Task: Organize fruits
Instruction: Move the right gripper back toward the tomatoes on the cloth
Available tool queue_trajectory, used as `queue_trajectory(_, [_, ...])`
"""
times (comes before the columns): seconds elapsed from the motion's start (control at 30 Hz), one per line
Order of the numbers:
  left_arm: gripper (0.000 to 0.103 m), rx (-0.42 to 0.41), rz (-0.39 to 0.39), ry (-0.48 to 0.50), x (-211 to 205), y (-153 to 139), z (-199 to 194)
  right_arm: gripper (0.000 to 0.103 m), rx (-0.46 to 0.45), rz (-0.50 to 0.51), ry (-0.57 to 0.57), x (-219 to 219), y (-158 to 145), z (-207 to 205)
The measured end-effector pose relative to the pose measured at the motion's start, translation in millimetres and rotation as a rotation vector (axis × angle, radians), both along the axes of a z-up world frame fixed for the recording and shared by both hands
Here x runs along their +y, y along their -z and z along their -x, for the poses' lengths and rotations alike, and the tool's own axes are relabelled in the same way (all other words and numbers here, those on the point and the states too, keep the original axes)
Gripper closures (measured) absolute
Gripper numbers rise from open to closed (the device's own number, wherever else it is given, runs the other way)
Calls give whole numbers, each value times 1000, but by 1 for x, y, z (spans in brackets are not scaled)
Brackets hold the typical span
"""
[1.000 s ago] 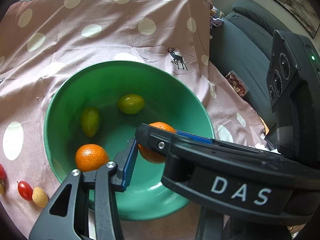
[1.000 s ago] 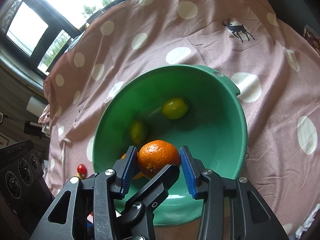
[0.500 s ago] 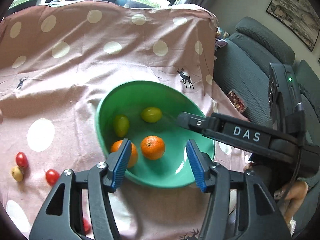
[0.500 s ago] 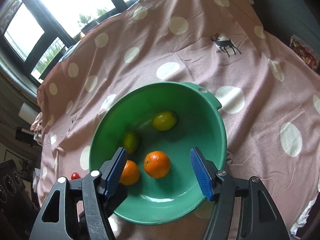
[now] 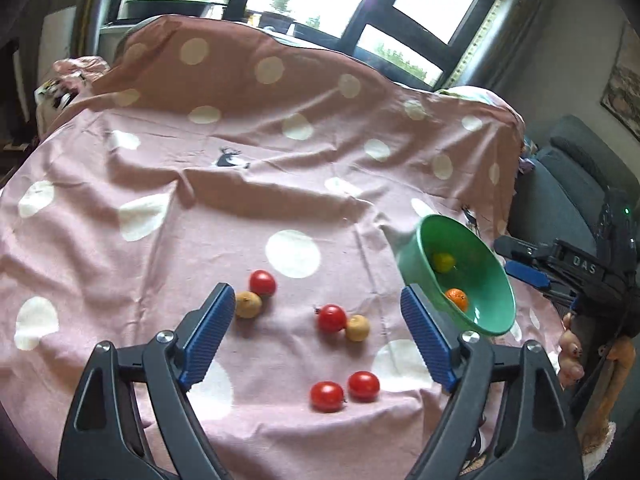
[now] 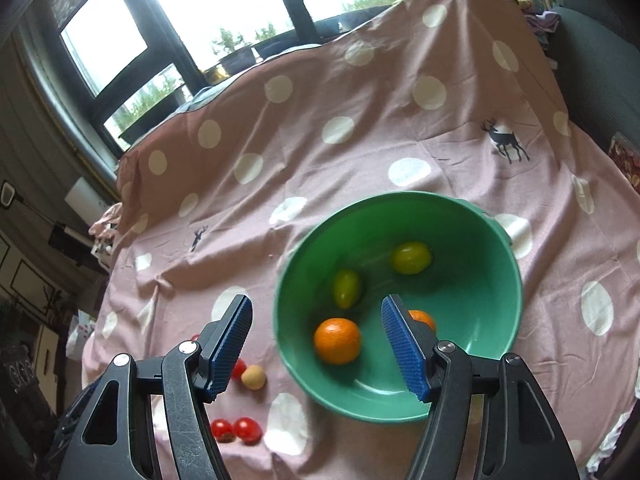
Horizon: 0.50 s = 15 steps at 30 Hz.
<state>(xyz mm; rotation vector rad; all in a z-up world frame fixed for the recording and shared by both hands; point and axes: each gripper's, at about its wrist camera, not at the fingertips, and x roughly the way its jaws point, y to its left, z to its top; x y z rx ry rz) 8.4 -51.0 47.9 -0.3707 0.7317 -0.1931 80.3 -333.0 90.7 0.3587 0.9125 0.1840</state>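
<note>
A green bowl (image 6: 500, 248) sits on the pink dotted cloth and holds two oranges (image 6: 337, 340) and two yellow-green fruits (image 6: 411, 257). It also shows in the left wrist view (image 5: 492, 308) at the right. My right gripper (image 6: 320, 346) is open and empty above the bowl's near left rim. My left gripper (image 5: 318, 332) is open and empty above loose fruit on the cloth: several red tomatoes (image 5: 331, 318) and two small yellow fruits (image 5: 357, 328). The right gripper (image 5: 532, 276) shows at the far right of the left wrist view.
The pink cloth (image 5: 240, 184) drapes over the surface and rises at the back. A grey sofa (image 5: 572, 184) stands to the right. Windows (image 6: 224, 4) lie behind. Tomatoes (image 6: 236, 429) and a yellow fruit (image 6: 253, 377) lie left of the bowl.
My right gripper let go of the orange into the bowl and pulled back. My left gripper drew back and swung left, from over the bowl to over the loose tomatoes.
</note>
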Motion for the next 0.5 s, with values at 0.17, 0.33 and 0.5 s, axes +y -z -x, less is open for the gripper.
queue_trajectory(0.17, [19,43,11,-46,28,20,0,35,2,-13,-130,45,2,1])
queue_trajectory(0.33, [21,73,34,-53,35,28,-1,35,37,2,-241,89,18,-2])
queue_trajectory(0.5, [33,115,22,-1,24,36,-3,48,100,41,-295,118,44,-8])
